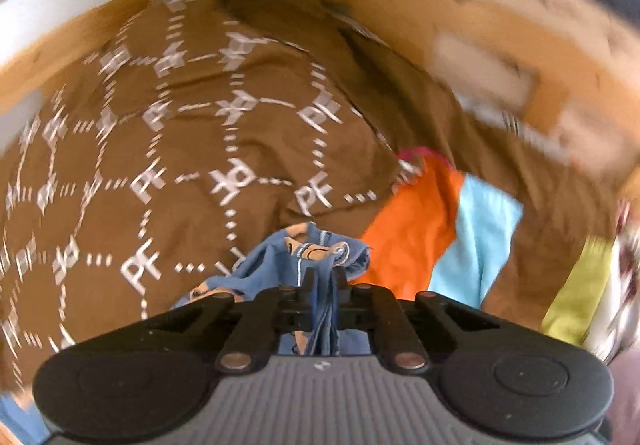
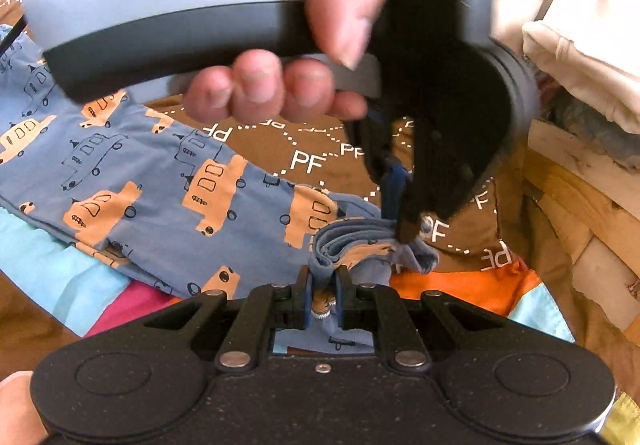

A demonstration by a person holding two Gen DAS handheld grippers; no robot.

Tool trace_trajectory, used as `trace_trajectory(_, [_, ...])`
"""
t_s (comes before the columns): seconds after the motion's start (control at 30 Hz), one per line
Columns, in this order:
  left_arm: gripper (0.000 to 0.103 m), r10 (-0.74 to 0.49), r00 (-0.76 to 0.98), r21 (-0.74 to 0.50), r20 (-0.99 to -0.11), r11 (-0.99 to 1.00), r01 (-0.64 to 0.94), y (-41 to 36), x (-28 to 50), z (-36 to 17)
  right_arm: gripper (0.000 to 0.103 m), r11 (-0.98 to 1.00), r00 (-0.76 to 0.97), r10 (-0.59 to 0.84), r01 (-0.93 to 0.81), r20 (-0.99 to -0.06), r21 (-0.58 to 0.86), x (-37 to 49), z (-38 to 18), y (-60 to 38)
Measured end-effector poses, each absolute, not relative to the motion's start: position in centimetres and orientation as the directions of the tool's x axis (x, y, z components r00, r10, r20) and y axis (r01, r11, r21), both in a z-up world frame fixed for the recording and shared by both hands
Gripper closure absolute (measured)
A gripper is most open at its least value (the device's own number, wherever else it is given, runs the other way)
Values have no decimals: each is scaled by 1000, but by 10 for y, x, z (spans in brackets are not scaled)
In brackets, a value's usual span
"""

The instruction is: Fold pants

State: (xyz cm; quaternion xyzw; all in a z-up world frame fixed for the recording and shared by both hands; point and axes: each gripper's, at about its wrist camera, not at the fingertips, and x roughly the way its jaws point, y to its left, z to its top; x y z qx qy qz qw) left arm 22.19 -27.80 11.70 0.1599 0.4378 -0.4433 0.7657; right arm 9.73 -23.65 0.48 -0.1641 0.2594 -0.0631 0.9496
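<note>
Two grippers I am working are both clamped on the same soft blue pants (image 2: 160, 189), a thin cotton printed with orange cars. My right gripper (image 2: 322, 281) has its black jaws pinched tight on a bunched, layered fold of that fabric. Just beyond it, my left gripper (image 2: 402, 221) points steeply down, its jaws closed on the neighbouring gathered edge; from its own camera the left gripper (image 1: 322, 277) shows crumpled blue cloth squeezed between narrow pads. A hand (image 2: 304, 45) wraps the left gripper's smooth grey handle. The rest of the pants lie flat to the left of the grippers, on a brown sheet (image 1: 180, 149) with white dotted lettering. An orange and pale-blue cloth (image 1: 440, 229) lies just right of the pants.
</note>
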Motion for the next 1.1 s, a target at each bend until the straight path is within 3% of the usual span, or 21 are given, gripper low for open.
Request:
trace_trajectory(0.13, [97,-663,196,-378,-722,616,691,-230,246,116,91,934,872,-202,33,-446,-357,93,7,-233])
trace_trajectory(0.37, [97,-777,240,-628,-582,616,475,-144,264,98,92,905,903,-148,-40,-402,-423,87,10,-210])
trace_trajectory(0.57, [97,-796,285,-708,-533,605,365,-77,261,83,92,878,918,-38,-158,-395,-452,81,12,-174])
trace_trajectory(0.7, [97,-771,295,-715,-565,635,291,-42,266,61,92,862,899,27,-242,-436,-445,84,5,-151])
trace_trajectory(0.8, [77,-761,293,-738,-579,642,209,-24,270,41,92,850,877,44,-285,-479,-444,89,-5,-137])
trace_trajectory(0.87, [47,-760,298,-748,-577,639,180,-15,269,32,92,845,866,41,-296,-499,-445,91,-10,-133])
trace_trajectory(0.97, [40,-774,289,-760,-564,623,184,-12,268,25,91,850,861,39,-296,-508,-436,91,-11,-133])
trace_trajectory(1.1, [40,-755,283,-734,-591,649,198,-22,270,22,90,855,860,41,-294,-509,-427,92,-12,-135])
